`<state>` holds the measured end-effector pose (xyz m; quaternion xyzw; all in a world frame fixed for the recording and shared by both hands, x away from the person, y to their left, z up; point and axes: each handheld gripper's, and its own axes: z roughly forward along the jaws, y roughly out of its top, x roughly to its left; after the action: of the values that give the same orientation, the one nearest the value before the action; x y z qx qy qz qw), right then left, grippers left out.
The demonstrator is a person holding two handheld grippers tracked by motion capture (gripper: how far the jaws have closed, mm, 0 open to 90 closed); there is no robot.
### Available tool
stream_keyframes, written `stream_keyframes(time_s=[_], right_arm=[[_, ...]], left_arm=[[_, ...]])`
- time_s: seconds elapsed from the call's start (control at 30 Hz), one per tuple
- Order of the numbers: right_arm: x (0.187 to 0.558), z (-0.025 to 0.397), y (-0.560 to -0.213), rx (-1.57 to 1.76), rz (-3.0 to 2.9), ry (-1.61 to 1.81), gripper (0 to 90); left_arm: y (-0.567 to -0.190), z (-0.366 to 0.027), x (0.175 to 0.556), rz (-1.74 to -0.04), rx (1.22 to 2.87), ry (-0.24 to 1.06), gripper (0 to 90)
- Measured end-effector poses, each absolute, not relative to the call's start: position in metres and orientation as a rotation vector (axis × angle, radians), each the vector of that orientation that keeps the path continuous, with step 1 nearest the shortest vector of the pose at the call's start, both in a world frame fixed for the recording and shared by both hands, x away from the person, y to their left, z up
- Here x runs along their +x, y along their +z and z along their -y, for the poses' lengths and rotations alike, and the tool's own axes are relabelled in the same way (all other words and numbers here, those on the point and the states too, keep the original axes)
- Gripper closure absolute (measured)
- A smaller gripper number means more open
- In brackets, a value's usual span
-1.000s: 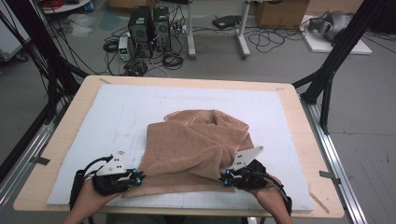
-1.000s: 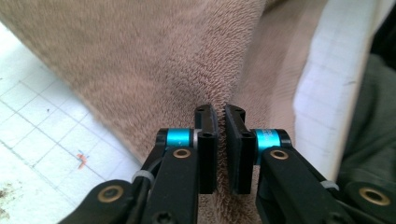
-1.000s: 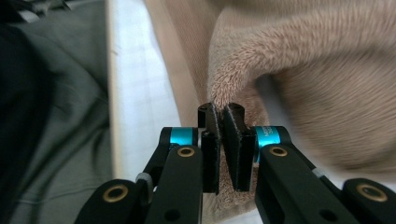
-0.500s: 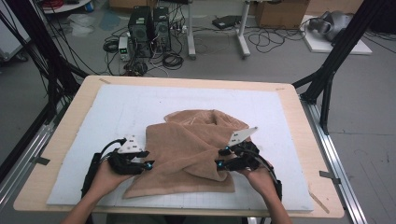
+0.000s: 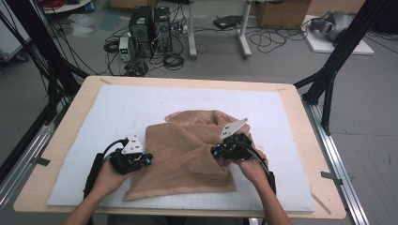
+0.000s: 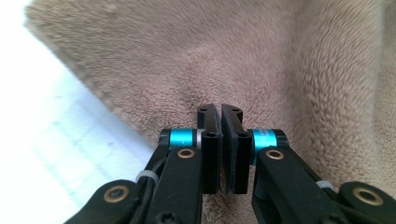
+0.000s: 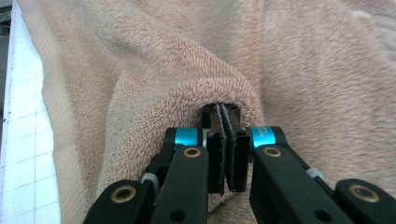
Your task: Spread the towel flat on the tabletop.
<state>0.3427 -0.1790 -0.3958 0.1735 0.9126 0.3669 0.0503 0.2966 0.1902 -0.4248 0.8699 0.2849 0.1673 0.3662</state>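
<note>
A: Starting at the left gripper (image 6: 220,140): our jaws are pressed together, and the brown towel (image 6: 261,60) lies right at their tips and under them. We cannot make out from the left gripper view whether a layer is caught between the pads; the high view has this gripper (image 5: 136,159) sitting on the towel's left edge.

B: The right gripper (image 7: 224,140) is plainer. Its jaws are clamped on a plush fold of the towel (image 7: 187,93), which bulges over the tips and curls around them. Beyond that fold, more towel spreads away on both sides of the jaws.

A: Out past the left jaws, to their left, the towel's edge gives way to the white gridded mat (image 6: 56,140).

B: From above, our right gripper (image 5: 230,149) sits on the right part of the towel (image 5: 187,154), with the cloth running between the two grippers and beyond them toward the far side of the mat (image 5: 141,101), on the wooden table (image 5: 300,98).

A: How far along do we judge the folding?

B: Partway. The near portion looks doubled over and fairly flat, yet the far part beyond our jaws is bunched and rumpled. We would say the fold in hand has yet to be laid down, then the edges squared and the surface smoothed.
</note>
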Motion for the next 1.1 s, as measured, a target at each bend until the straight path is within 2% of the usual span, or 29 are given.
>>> stream_keyframes(time_s=[0.27,0.37,0.47,0.6,0.7,0.9,1.0,1.1], right_arm=[[0.361,0.176,-0.389,0.611,-2.725,1.13,89.2],[0.37,0.171,-0.399,0.649,-2.755,1.094,89.2],[0.374,0.168,-0.407,0.659,-2.793,1.059,88.8],[0.365,0.176,-0.396,0.636,-2.768,1.128,78.2],[0.351,0.187,-0.387,0.617,-2.738,1.188,76.9],[0.322,0.196,-0.391,0.526,-2.762,1.191,75.1],[0.315,0.194,-0.403,0.506,-2.803,1.148,73.3],[0.309,0.191,-0.418,0.514,-2.851,1.154,72.6]], left_arm=[[-0.426,-0.202,0.315,-0.868,2.168,0.498,86.3],[-0.434,-0.203,0.325,-0.923,2.183,0.452,86.2],[-0.434,-0.203,0.324,-0.91,2.175,0.435,83.7],[-0.424,-0.206,0.313,-0.854,2.151,0.456,71.9],[-0.421,-0.21,0.307,-0.828,2.153,0.446,69.3],[-0.434,-0.206,0.31,-0.829,2.234,0.332,66.7],[-0.435,-0.2,0.308,-0.805,2.263,0.347,67.6],[-0.435,-0.198,0.306,-0.782,2.271,0.322,79.5]])
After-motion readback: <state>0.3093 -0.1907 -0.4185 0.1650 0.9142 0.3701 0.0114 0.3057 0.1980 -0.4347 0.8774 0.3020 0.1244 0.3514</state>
